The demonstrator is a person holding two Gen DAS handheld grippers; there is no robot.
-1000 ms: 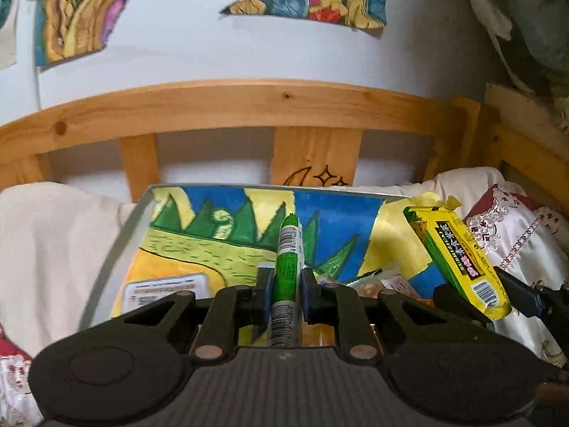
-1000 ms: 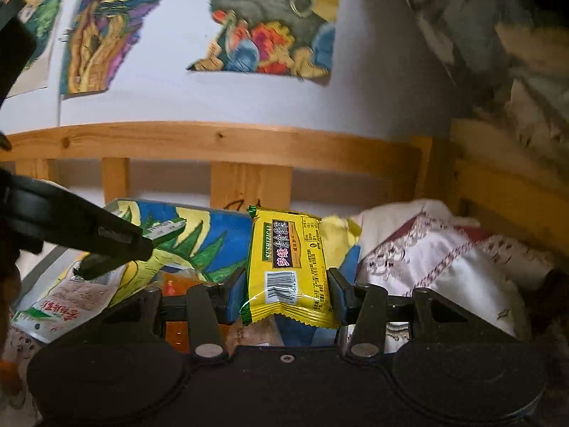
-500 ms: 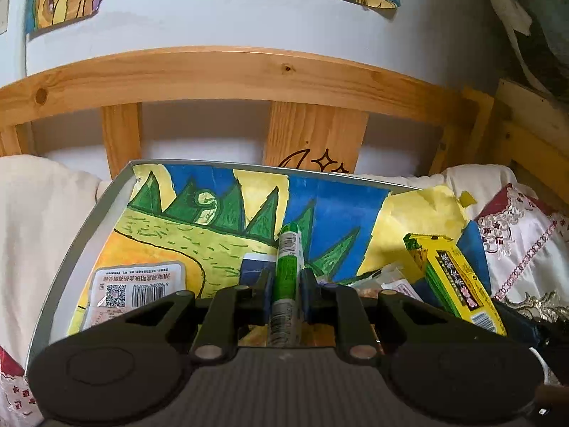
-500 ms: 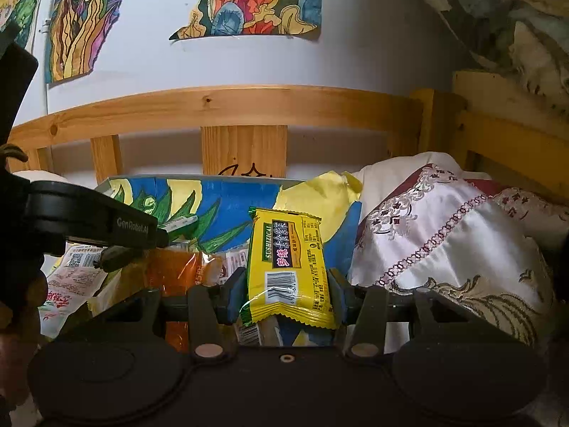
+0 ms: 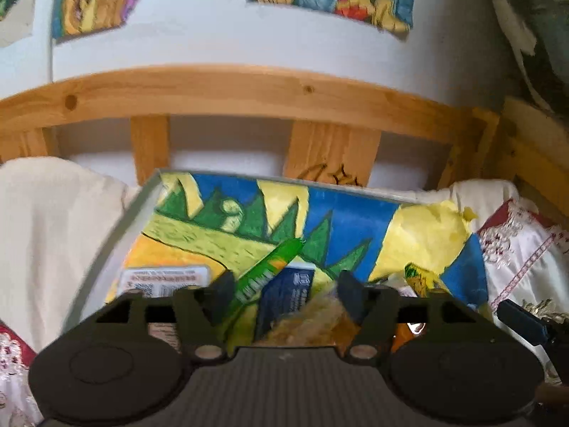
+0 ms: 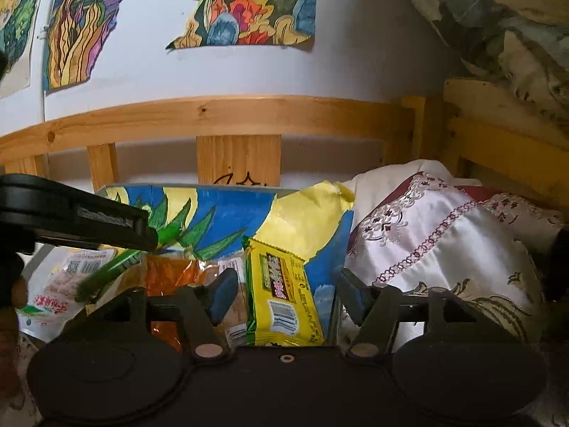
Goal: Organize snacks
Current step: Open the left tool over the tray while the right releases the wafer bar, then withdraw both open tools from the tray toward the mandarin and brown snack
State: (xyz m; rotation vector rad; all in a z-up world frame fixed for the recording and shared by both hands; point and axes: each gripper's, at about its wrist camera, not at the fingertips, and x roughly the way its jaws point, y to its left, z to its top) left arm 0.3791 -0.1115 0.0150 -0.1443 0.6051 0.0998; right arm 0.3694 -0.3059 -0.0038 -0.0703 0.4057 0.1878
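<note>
Both grippers, left (image 5: 284,293) and right (image 6: 282,293), gaped, gripping nothing; green stick (image 5: 265,275) and yellow packet (image 6: 284,288) dropped into box (image 5: 142,201); withdraw straight.

Counted: 1 box (image 5: 149,199), 1 green stick (image 5: 265,272), 1 yellow pack (image 6: 284,295), 1 orange pack (image 6: 170,274), 1 blue pack (image 5: 288,295), 2 grippers, approx. 3 wall pics.
</note>
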